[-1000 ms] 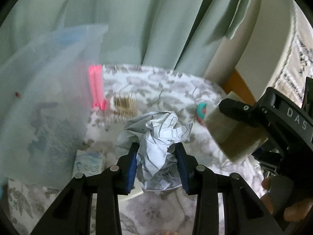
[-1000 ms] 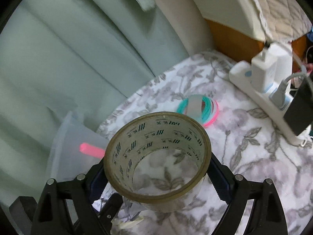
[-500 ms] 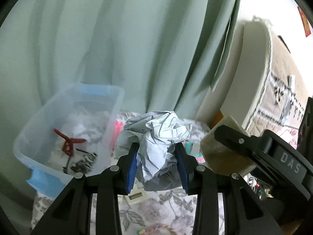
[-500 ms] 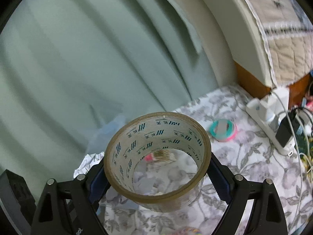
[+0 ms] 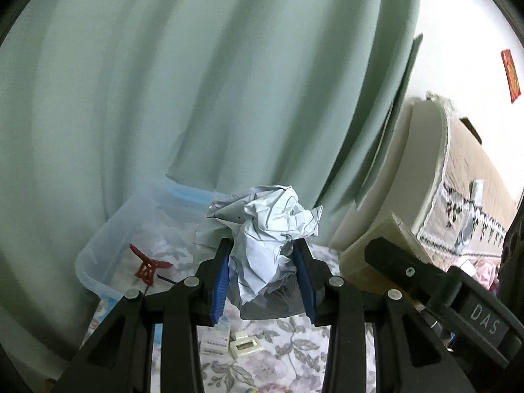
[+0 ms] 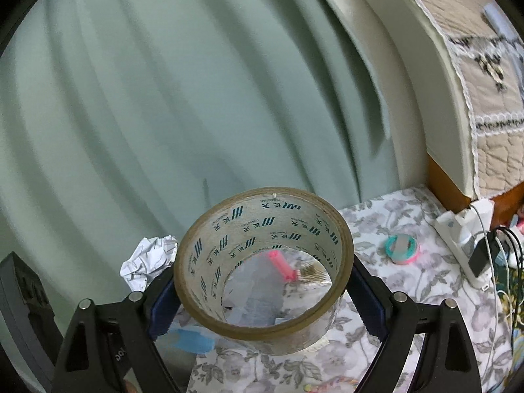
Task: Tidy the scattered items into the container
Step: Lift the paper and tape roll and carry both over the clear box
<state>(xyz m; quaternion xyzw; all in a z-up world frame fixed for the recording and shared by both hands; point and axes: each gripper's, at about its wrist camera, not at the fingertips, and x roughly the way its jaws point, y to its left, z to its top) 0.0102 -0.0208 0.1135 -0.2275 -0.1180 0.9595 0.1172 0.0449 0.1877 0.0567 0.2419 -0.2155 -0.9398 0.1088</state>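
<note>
A crumpled white paper ball [image 5: 265, 229] is pinched between the blue pads of my left gripper [image 5: 263, 255], which is shut on it above the floral cloth. A clear plastic bin [image 5: 98, 271] with a red clip [image 5: 145, 267] inside sits below and to the left. My right gripper [image 6: 263, 291] is shut on a wide brown tape roll [image 6: 262, 226], held by its outer sides, hole facing the camera. The tape roll [image 5: 383, 229] also shows at the right of the left wrist view. The paper ball [image 6: 147, 258] appears left of the roll.
A green curtain fills the background. On the floral cloth lie a pink stick [image 6: 281, 263] beside a brush [image 6: 314, 271], a small teal and pink tape roll [image 6: 402, 248], small cream boxes [image 5: 244, 344] and a white power strip [image 6: 465, 245] with plugs. A bed edge [image 6: 442, 98] stands at the right.
Both grippers have risen and tilted up with their loads still held. The table has dropped low in both views, and the bin now shows from above.
</note>
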